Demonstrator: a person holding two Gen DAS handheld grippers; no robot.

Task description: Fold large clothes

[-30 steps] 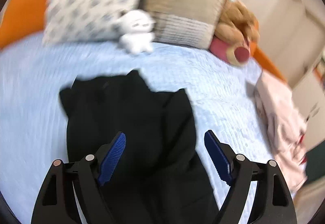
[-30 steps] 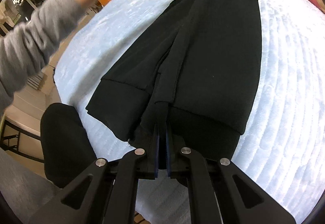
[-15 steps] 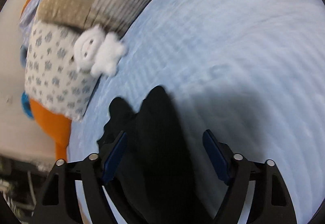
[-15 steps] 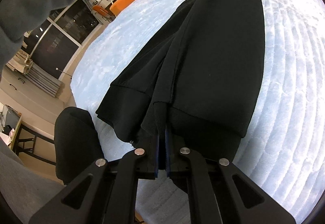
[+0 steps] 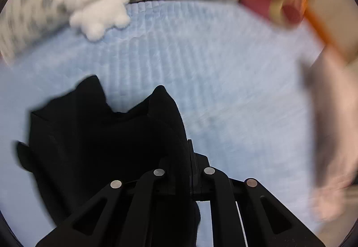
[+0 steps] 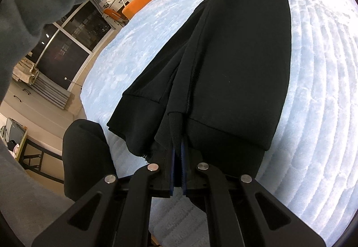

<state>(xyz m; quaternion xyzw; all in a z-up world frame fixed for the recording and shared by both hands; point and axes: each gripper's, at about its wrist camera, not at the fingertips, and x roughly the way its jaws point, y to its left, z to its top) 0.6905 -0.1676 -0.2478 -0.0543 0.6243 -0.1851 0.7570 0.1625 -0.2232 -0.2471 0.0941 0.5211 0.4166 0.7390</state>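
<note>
Left wrist view: left gripper (image 5: 182, 171) clamped tight on the black garment's (image 5: 94, 135) top edge, white plush toy (image 5: 98, 12) well beyond it, bare blue bedspread (image 5: 223, 90) open to the garment's right. Right gripper (image 6: 177, 168) pinched closed on the hem; garment lies lengthwise along the bed, clear bedspread either side.

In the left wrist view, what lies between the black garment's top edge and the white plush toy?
Only bare blue bedspread. In the left wrist view nothing sits between the black garment and the white plush toy.
</note>
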